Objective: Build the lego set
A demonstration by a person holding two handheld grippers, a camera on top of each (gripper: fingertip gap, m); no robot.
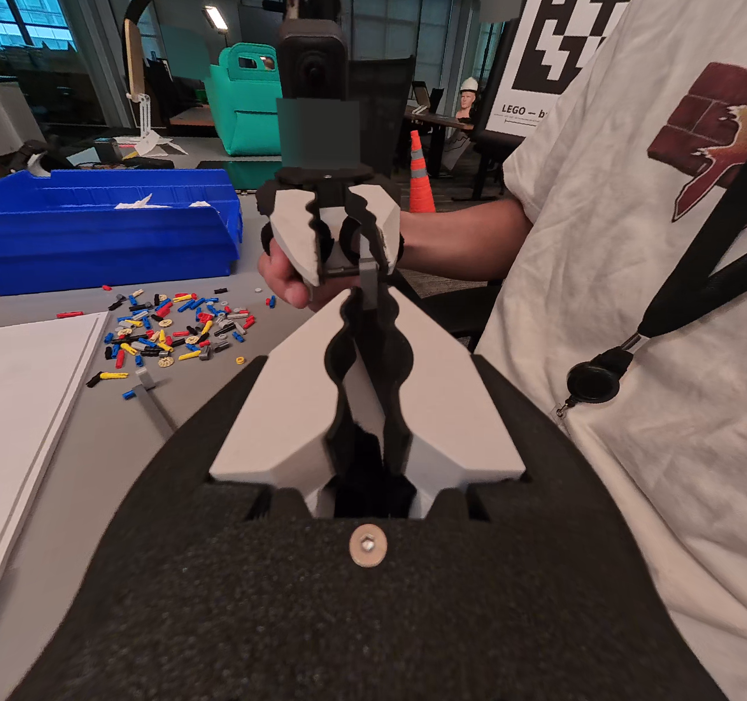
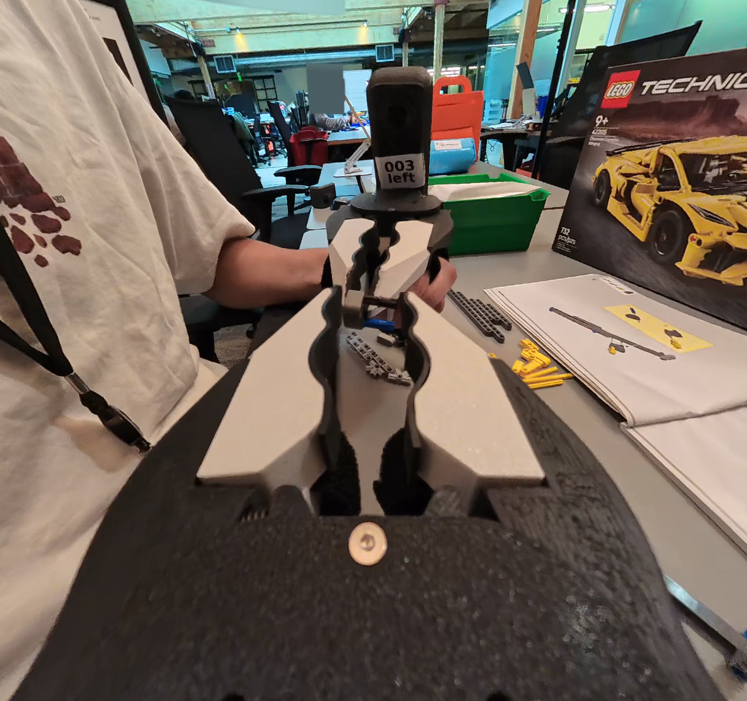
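Grey piece between two grippers

Each gripper has two chunky white fingers with angular, faceted outer faces and wavy black pads lining the inner edges. The fingers sit in a rough, grainy black base, fixed with a round silver washer and hex screw. A black rounded camera stands on a black disc atop the left gripper, with a white label on its stem. The right gripper carries a similar black camera. The person wears a white short-sleeved T-shirt with a dark red brick print, a black lanyard, and a round black badge reel.
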